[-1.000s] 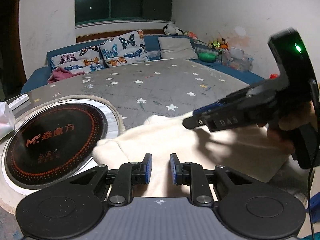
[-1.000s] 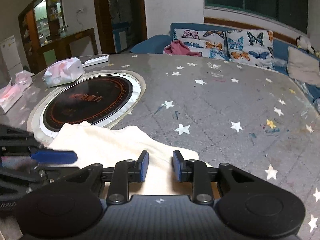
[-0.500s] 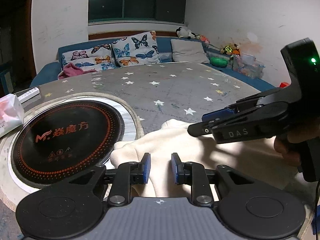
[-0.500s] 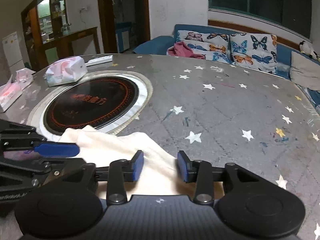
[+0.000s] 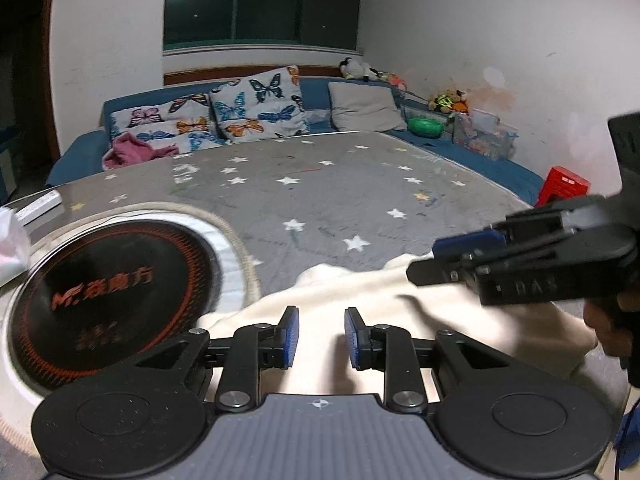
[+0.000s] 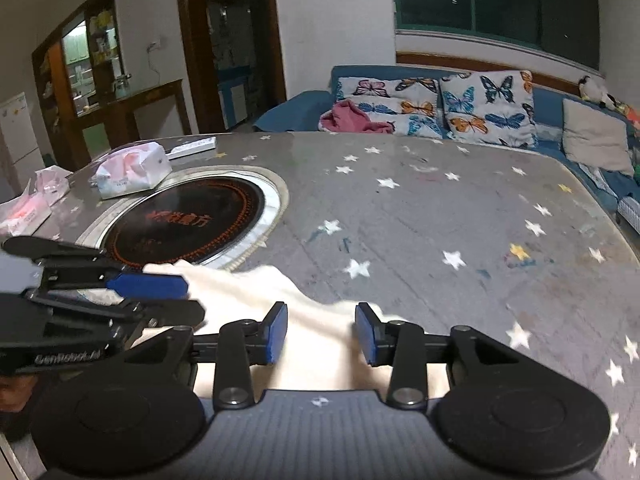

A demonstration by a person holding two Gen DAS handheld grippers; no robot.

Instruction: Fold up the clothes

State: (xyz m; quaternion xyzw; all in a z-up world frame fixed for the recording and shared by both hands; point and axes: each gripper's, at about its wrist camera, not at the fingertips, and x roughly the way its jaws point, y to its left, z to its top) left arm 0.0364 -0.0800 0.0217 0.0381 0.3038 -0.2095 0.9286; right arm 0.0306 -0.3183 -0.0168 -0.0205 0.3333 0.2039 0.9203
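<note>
A cream garment [image 5: 360, 292] lies flat near the front edge of the grey star-patterned table [image 5: 320, 200]. Its far edge reaches the rim of a round black hob [image 5: 100, 292]. My left gripper [image 5: 320, 338] hovers over the garment's left part, open by a narrow gap, with cloth showing beneath but nothing pinched. My right gripper [image 6: 321, 330] is open wider above the garment's [image 6: 248, 284] right part. In the left wrist view the right gripper [image 5: 424, 260] enters from the right edge, held by a hand. The left gripper [image 6: 192, 298] shows at the left in the right wrist view.
The hob [image 6: 188, 220] is set into the table [image 6: 440, 208]. A tissue pack [image 6: 132, 170] and a white remote [image 6: 192, 146] lie behind it. A blue sofa with butterfly cushions [image 6: 488, 108] runs along the far side. A red stool [image 5: 564, 190] stands at the right.
The right gripper's jaws have spread apart step by step. The left jaws have widened slightly. Both grippers have drawn back, so the garment sits lower in both views.
</note>
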